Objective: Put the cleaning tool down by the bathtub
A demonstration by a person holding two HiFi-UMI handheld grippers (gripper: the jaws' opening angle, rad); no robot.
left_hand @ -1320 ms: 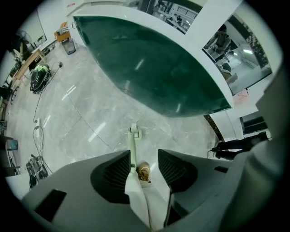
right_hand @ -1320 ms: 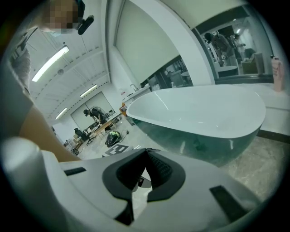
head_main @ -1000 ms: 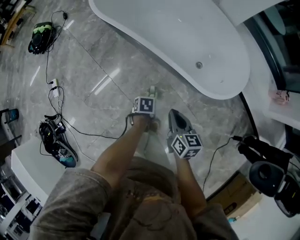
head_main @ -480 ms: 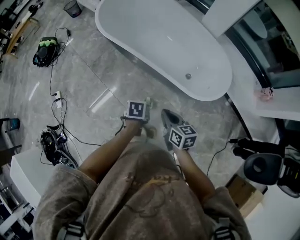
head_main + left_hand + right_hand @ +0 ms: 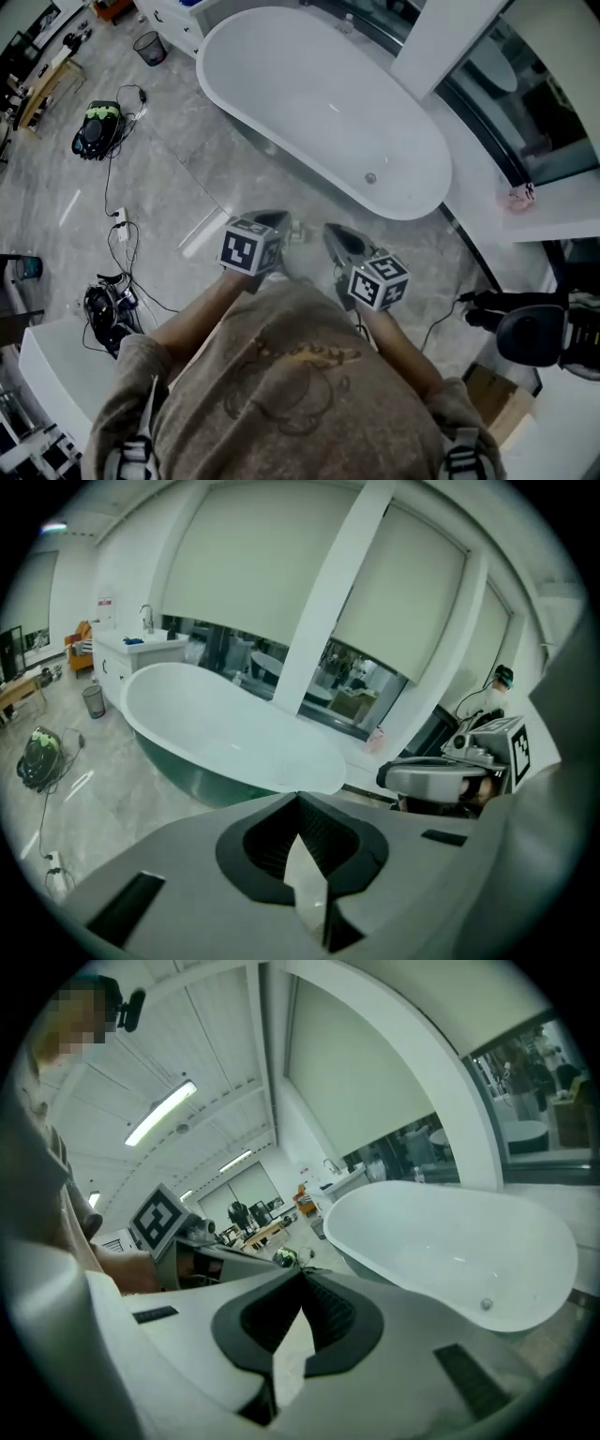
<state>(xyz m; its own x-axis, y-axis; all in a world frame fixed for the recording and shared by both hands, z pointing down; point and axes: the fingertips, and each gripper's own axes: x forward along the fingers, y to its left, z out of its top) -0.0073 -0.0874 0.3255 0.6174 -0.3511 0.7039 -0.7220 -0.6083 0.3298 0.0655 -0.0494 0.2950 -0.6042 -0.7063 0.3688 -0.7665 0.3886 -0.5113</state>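
legible text: none | signs: coded square markers only | on: left cube (image 5: 248,251), right cube (image 5: 378,279)

I hold both grippers out ahead of my chest, side by side and angled downward. My left gripper (image 5: 269,221) has its jaws pressed together on nothing. My right gripper (image 5: 336,238) is the same, its tips meeting.

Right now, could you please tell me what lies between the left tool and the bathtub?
Only bare grey stone floor: nothing stands between the left tool and the bathtub. The head view shows this stretch plainly.
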